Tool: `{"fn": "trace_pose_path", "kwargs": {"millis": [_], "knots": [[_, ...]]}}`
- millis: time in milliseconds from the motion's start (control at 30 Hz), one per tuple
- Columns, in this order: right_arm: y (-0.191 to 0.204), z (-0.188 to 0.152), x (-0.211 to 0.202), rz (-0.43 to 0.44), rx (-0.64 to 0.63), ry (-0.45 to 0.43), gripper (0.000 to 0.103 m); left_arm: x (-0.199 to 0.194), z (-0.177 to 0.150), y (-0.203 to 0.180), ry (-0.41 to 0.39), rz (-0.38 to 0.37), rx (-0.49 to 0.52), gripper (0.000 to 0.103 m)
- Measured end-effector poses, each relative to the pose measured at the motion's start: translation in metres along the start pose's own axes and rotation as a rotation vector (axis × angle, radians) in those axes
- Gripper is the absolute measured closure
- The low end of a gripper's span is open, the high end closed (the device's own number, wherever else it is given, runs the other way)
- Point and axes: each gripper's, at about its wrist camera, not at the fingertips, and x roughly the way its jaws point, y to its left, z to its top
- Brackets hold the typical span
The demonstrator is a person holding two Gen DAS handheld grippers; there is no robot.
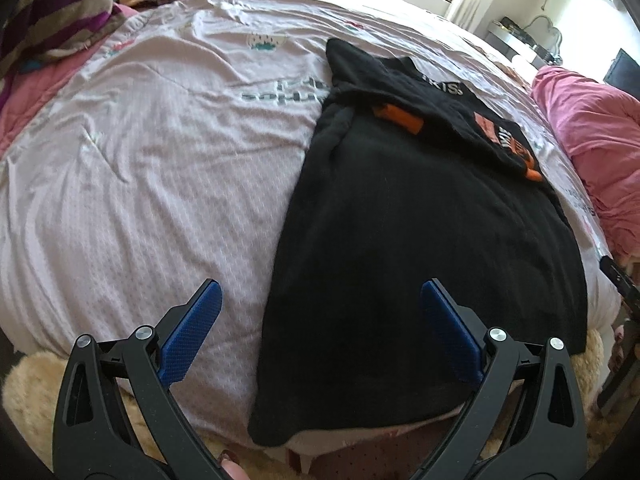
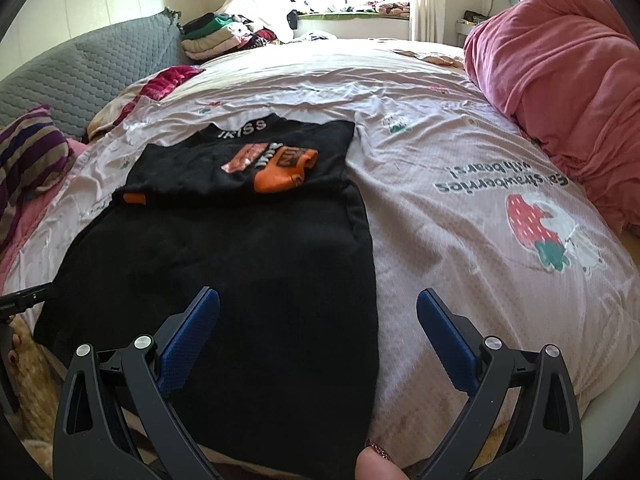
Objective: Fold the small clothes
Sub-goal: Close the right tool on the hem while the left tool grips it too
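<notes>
A black garment point(image 1: 420, 248) with orange patches lies flat on the bed, its sides folded in over the back and its hem hanging at the near edge. It also shows in the right wrist view point(image 2: 240, 260). My left gripper point(image 1: 320, 292) is open and empty above the garment's lower left edge. My right gripper point(image 2: 318, 300) is open and empty above the garment's lower right edge. The left gripper's tip point(image 2: 24, 298) shows at the left of the right wrist view.
The bed is covered by a pale pink printed sheet point(image 2: 460, 216). A rolled pink blanket point(image 2: 560, 80) lies at the right. A striped pillow point(image 1: 56, 12) and a grey headboard point(image 2: 88, 72) are at the left. Folded clothes point(image 2: 216, 36) are stacked at the far side.
</notes>
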Motion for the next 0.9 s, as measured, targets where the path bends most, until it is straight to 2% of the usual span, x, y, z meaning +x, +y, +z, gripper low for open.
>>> {"fn": "trace_pose_path", "kwargs": {"millis": [133, 233, 300, 533, 800, 867, 900], "knots": [[-0.003, -0.01, -0.001, 0.013, -0.002, 0.015, 0.005, -0.001, -0.007, 0.0, 0.011, -0.034, -0.005, 0.013], [-0.005, -0.018, -0.004, 0.025, -0.009, 0.03, 0.005, -0.002, -0.012, -0.001, 0.025, -0.07, -0.001, 0.022], [-0.007, -0.025, -0.005, 0.038, -0.008, 0.046, 0.005, -0.001, -0.016, -0.002, 0.038, -0.089, -0.001, 0.032], [-0.021, -0.051, -0.003, 0.092, 0.034, 0.117, 0.005, 0.0, -0.03, 0.001, 0.06, -0.122, -0.009, 0.033], [-0.029, -0.076, 0.0, 0.119, 0.018, 0.194, 0.006, -0.002, -0.038, -0.005, 0.062, -0.097, 0.029, 0.033], [-0.029, -0.08, 0.0, 0.133, 0.016, 0.202, 0.017, -0.001, -0.038, -0.005, 0.061, -0.092, 0.035, 0.033], [-0.029, -0.082, 0.0, 0.138, 0.013, 0.212, 0.029, -0.002, -0.038, -0.005, 0.061, -0.091, 0.035, 0.033]]}}
